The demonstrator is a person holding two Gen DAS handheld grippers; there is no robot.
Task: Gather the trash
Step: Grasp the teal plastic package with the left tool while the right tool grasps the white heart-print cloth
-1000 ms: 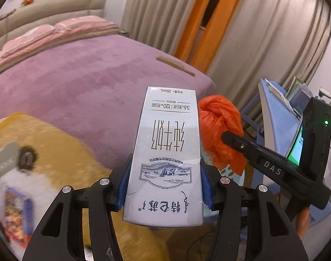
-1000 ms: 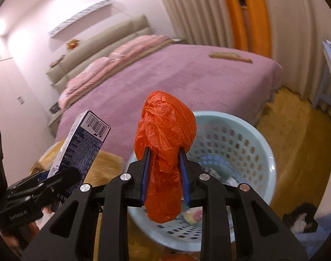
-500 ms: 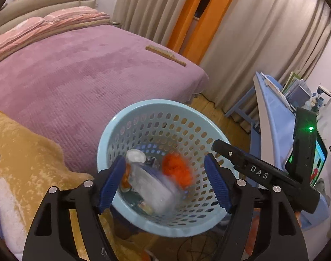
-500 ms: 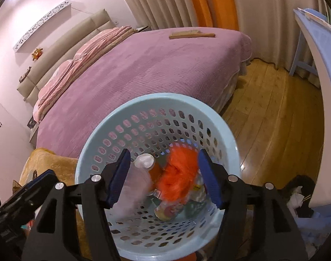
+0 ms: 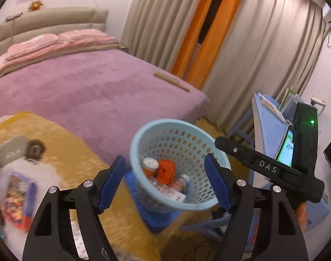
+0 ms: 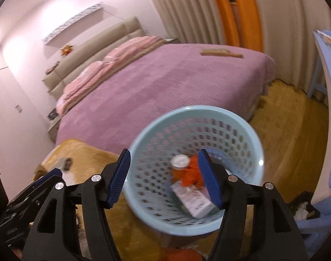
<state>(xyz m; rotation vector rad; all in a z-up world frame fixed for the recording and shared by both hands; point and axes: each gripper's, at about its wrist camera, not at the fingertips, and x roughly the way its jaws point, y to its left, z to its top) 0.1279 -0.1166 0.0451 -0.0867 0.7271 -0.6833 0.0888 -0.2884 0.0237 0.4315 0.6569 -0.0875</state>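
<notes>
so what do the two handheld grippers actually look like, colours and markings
Both the left gripper and right gripper have matte black angular plastic frames with triangular cutouts, silver screw heads at the joints, and ribbed blue rubber pads lining the fingers. Seen from the left camera, the right one's body carries white "DAS" lettering and a small green light. No sleeves or cables visible.

A bed with a purple cover [image 5: 83, 91] fills the room's middle, pink pillows [image 5: 57, 41] at its beige headboard [image 5: 50, 21]. A flat tan object [image 5: 171, 81] lies near its foot. Beige curtains [image 5: 263, 54] flank orange ones [image 5: 209, 32]. A yellow blanket [image 5: 78, 163] lies nearest.
</notes>
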